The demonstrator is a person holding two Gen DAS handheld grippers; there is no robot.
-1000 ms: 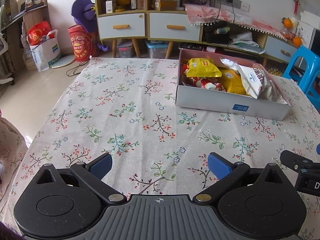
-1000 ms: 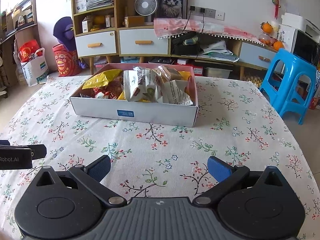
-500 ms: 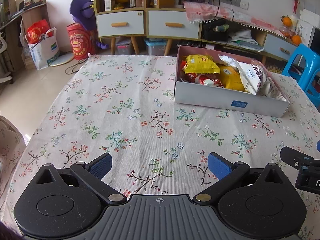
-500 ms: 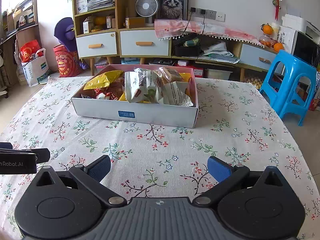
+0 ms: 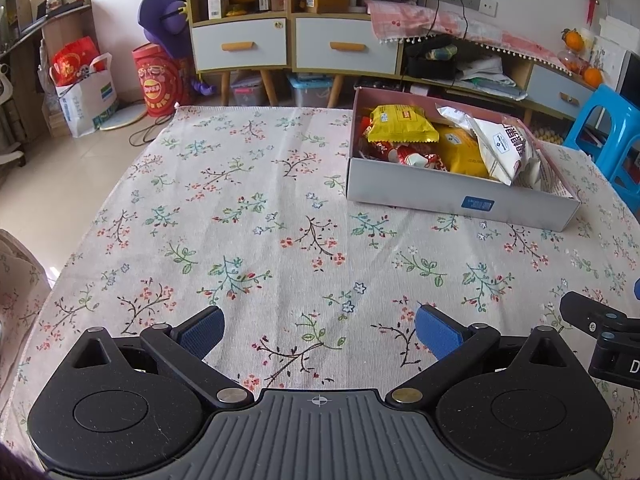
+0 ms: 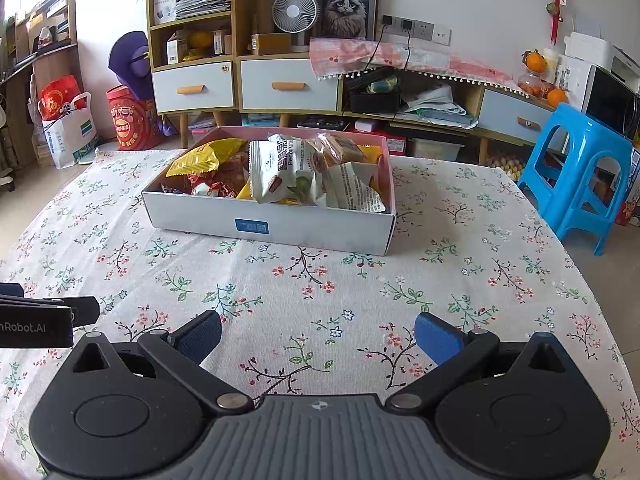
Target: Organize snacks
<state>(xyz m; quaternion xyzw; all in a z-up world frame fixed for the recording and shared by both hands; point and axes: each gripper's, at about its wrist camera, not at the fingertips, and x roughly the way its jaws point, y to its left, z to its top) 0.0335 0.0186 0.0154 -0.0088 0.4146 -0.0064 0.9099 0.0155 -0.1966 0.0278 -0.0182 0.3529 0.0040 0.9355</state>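
Observation:
A white cardboard box (image 5: 416, 190) with a pink inside stands on the floral tablecloth, far right in the left wrist view and straight ahead in the right wrist view (image 6: 208, 216). It holds several snack packets: a yellow bag (image 5: 400, 124) (image 6: 206, 156), a white bag (image 5: 502, 148) (image 6: 276, 170) and red wrappers (image 5: 416, 158). My left gripper (image 5: 319, 330) is open and empty, low over the cloth near the front edge. My right gripper (image 6: 318, 334) is open and empty beside it, well short of the box.
A blue plastic stool (image 6: 580, 172) stands off the table's right side. Cabinets with drawers (image 6: 288, 88) line the back wall. Bags (image 5: 84, 88) and a red tub (image 5: 154, 80) sit on the floor at far left. The table's left edge (image 5: 80, 240) drops to the floor.
Both grippers have drawn back and up a little from the box. Both stay open and empty. The box and snacks have not moved.

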